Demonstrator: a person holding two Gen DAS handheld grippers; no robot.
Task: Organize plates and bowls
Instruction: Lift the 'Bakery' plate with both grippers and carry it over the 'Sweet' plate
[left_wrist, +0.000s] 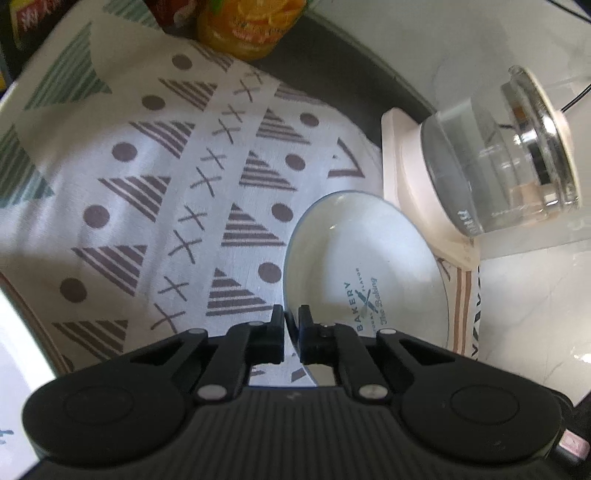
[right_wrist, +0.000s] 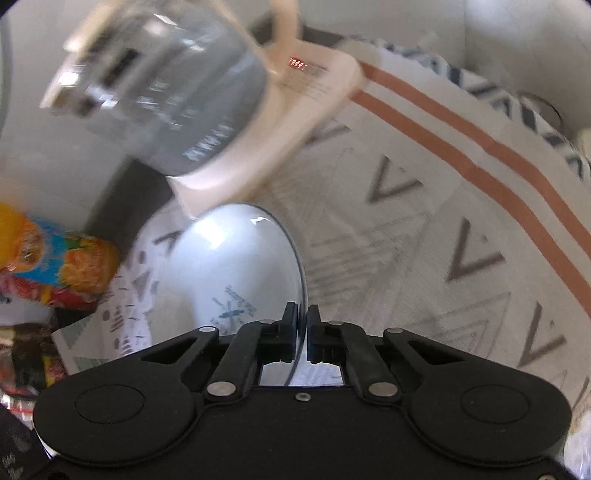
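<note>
Currently both grippers are pinching one white Bakery-print plate (left_wrist: 365, 266) by opposite rims: left gripper (left_wrist: 291, 325) is clamping its 7 o'clock edge, right gripper (right_wrist: 302, 325) is clamping the rim at its own 6 o'clock. Plate is sitting on the patterned tablecloth (left_wrist: 147, 177), with the glass kettle (left_wrist: 498, 155) on its cream base looming at 1 o'clock. Thin rim grips are risking slip if the hands are pulling unevenly, or the plate clipping the kettle base.

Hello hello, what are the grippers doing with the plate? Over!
Left gripper shut on plate rim. Right gripper shut on opposite rim. Glass kettle on its base close behind the plate, watch it.
</note>
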